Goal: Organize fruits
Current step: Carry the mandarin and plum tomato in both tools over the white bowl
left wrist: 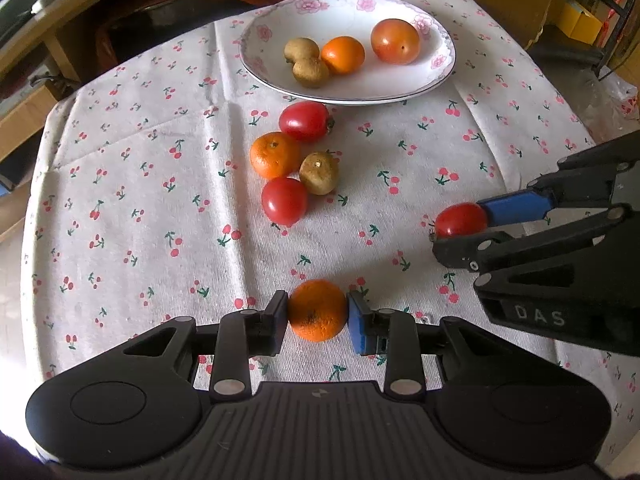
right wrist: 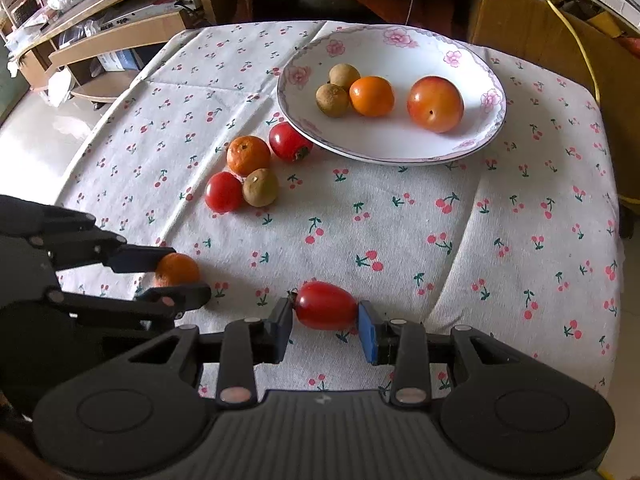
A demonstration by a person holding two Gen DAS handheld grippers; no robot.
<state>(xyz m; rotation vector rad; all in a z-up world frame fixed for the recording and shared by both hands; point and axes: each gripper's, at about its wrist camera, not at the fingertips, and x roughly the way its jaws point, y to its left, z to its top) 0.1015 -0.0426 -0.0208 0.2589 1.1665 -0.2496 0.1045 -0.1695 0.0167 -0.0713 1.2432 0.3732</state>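
**Two fruits gripped, plate waiting**

Two fruits are in hand: the left tongs are closed around an orange, and the right tongs pinch a red tomato, both low over the table. Four more fruits cluster near the plate, which already carries four. Best to lift each clear of the cloth, bring them over the rim one at a time, and release into bare spots so nothing rolls.

We see a white plate with pink flowers, and a white cloth printed with red cherries.
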